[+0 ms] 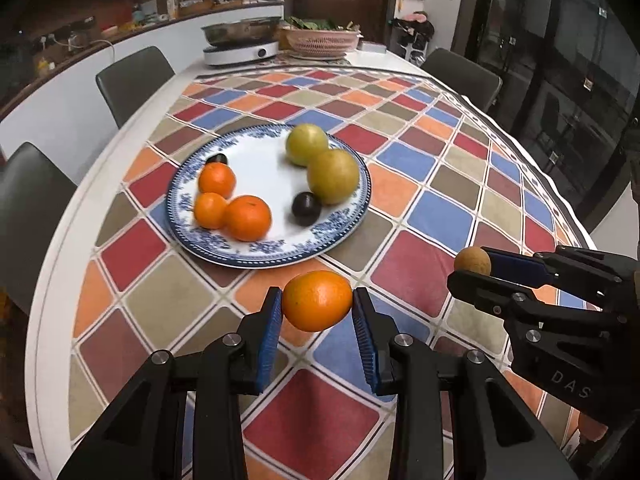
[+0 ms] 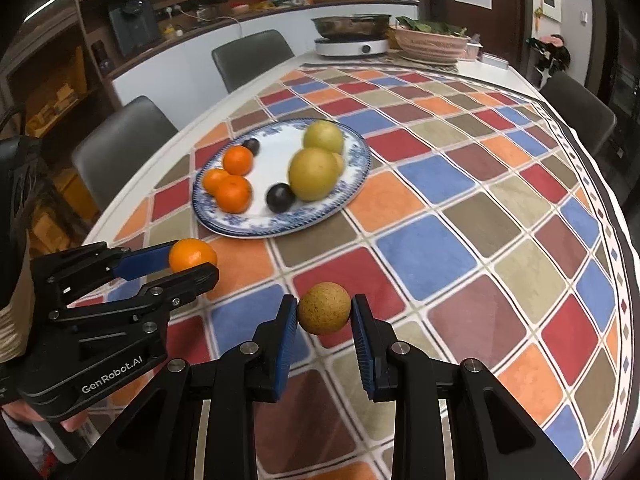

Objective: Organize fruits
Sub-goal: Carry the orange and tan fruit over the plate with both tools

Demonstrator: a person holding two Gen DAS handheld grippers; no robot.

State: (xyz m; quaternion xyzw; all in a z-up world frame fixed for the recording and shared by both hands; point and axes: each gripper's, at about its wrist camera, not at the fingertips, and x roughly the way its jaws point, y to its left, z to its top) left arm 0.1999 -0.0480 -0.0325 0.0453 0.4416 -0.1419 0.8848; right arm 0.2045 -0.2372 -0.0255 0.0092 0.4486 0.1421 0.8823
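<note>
Tangerine [image 1: 317, 301]: pinched between the blue pads of the left gripper [image 1: 317, 308], lifted clear of the counter [image 1: 60, 280], nearer the near edge than the plate.
Brown fruit [image 2: 324, 308]: small, round, speckled; pinched between the fingers of the right gripper [image 2: 324, 312], also off the cloth.
Grippers: side by side, close together, both angled down toward the cloth.
Plate [image 1: 352, 216]: blue-and-white, toward the counter's left edge, just beyond the two held fruits.
On the plate: three tangerines [image 1: 248, 217] bunched at its left side, two yellow-green pears [image 1: 333, 176] touching at its right, two dark plums [image 1: 306, 209] apart from each other.
Tablecloth [image 1: 440, 208]: checked in red, blue, orange and tan.
Far end of counter: steel pan [image 1: 240, 30] on a white cooker [image 1: 240, 53], pink basket [image 1: 318, 40] beside it.
Chairs [image 1: 134, 80]: grey, along the left edge.
</note>
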